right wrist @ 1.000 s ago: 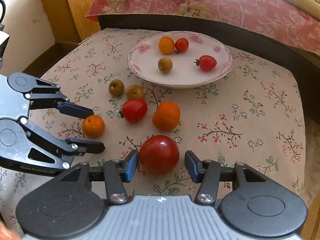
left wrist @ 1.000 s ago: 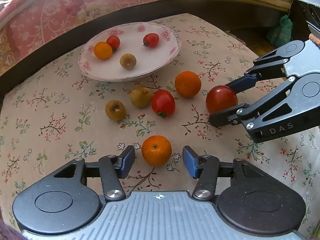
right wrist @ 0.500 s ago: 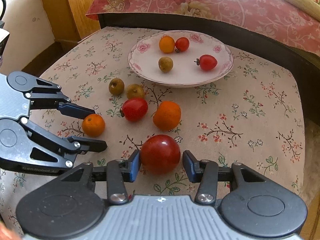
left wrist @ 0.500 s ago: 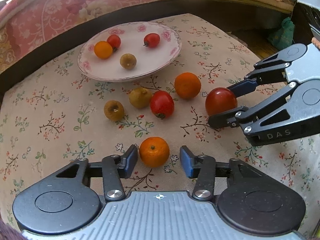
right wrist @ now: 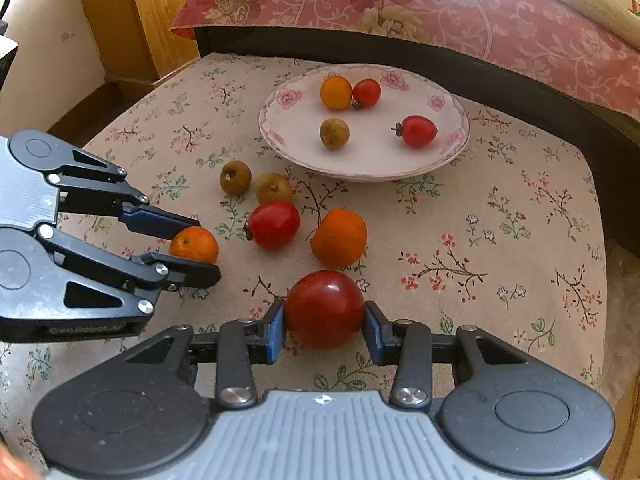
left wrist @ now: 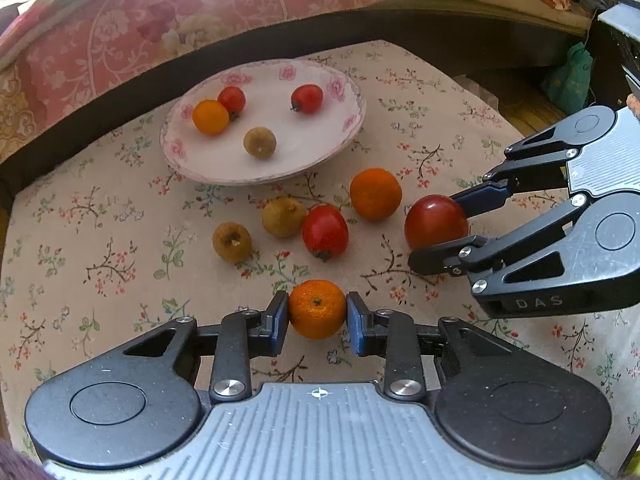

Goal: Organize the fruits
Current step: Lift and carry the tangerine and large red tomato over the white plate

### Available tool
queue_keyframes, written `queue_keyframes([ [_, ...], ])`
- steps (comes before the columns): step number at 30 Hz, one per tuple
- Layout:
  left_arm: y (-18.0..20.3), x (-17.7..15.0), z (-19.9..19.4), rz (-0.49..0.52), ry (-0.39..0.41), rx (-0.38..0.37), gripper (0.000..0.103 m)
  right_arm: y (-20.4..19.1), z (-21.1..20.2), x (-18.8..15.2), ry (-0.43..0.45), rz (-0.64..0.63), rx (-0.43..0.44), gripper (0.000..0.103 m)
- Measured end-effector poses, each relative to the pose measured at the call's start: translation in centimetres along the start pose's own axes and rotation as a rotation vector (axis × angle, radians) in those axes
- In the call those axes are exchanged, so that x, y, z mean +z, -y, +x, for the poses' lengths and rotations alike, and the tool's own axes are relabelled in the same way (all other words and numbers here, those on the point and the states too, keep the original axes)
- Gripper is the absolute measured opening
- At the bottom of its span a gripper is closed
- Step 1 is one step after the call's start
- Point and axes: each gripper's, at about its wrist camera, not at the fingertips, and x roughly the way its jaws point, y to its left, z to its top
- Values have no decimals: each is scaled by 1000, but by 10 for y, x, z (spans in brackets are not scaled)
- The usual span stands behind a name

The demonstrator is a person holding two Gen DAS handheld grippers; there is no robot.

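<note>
Mandarin (left wrist: 317, 309), tomato (right wrist: 324, 309): both grippers just closed, pads touching.

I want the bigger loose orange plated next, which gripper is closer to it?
Right. The right gripper, closed on the dark red tomato, sits just in front of the large orange; the left gripper holds the small orange farther off.

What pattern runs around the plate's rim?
Pink flowers on white, around the plate rim; clearest in the right wrist view.

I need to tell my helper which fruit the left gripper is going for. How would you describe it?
Start at the flowered plate, then come down past the loose fruit to the near edge of the cloth. The small orange sits there alone, smaller than the other orange, between the left gripper pads.
</note>
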Motion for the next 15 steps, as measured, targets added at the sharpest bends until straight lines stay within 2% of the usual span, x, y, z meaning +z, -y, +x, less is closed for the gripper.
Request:
queue_keyframes([
  [15,-2,17,-10,-2,78,35,39,-4,-16,13,61,9,-7,43],
])
